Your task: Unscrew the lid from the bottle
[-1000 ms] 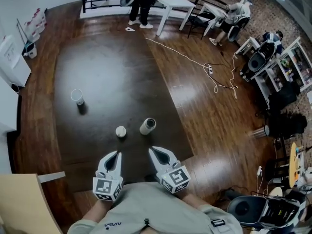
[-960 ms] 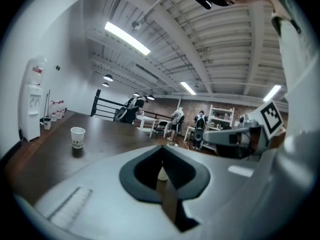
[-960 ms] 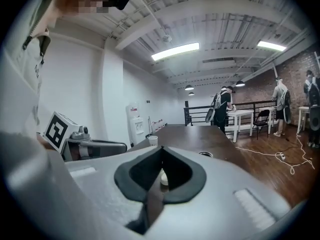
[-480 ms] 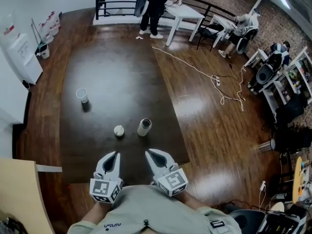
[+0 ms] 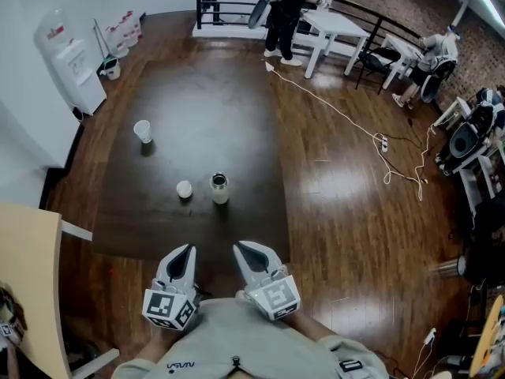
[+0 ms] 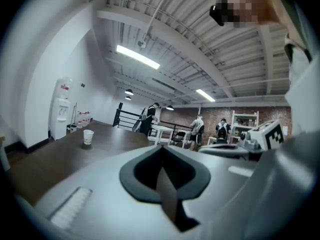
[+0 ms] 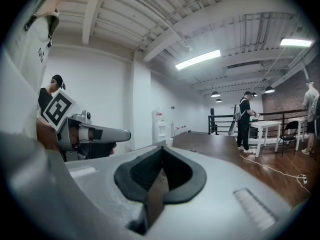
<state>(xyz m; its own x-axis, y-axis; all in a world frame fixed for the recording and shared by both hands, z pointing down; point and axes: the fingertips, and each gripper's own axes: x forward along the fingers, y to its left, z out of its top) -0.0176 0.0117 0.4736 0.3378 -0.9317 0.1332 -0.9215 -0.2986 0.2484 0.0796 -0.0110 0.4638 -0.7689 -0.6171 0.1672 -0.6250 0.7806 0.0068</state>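
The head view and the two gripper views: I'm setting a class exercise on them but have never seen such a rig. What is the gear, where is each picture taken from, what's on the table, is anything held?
No robot here: a person holds a two-jaw tool in each hand, the left gripper and the right gripper. The head view comes from a camera on the person's head, looking down. Each gripper view comes from a camera riding on that gripper, looking along its jaws. On the dark table stand a bottle, a small white round thing beside it, and a paper cup farther off. Both grippers are shut and hold nothing.
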